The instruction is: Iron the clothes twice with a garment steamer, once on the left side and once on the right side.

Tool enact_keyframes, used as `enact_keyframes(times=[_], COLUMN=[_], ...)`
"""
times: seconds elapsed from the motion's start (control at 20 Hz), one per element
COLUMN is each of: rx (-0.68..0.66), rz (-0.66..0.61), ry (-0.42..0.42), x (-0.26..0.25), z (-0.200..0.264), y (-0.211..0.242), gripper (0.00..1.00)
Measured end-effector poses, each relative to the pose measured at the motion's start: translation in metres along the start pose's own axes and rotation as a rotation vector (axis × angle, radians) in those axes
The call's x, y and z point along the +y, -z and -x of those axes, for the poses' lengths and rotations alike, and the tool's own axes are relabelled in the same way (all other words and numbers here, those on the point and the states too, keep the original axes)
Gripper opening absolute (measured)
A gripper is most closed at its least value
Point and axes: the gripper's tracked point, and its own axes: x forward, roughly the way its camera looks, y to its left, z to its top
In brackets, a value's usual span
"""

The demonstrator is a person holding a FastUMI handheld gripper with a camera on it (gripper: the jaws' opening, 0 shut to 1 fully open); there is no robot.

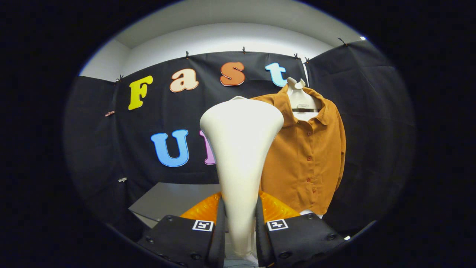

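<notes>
A white garment steamer stands upright between my fingers, narrow at the handle and flaring to a wide head at the top. My gripper is shut on its handle, both black fingers pressing its sides. Beyond and to the right of the steamer head hangs an orange-brown buttoned shirt on a white mannequin torso. The steamer head overlaps the shirt's left edge in view; whether they touch I cannot tell. The steamer's translucent orange base shows just behind the fingers.
A grey tabletop lies low to the left, beyond the fingers. Black cloth walls close in the booth at the back and both sides, with a white wall and ceiling above them.
</notes>
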Motion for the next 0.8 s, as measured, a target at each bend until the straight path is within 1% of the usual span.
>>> enact_keyframes(times=[0.25, 0.55, 0.8], rx=[-0.022, -0.07, -0.094], rz=[0.035, 0.059, 0.052], ry=[-0.038, -0.034, -0.038], x=[0.058, 0.081, 0.088], z=[0.031, 0.058, 0.067], y=[0.0, -0.007, -0.015], gripper=[0.37, 0.37, 0.37])
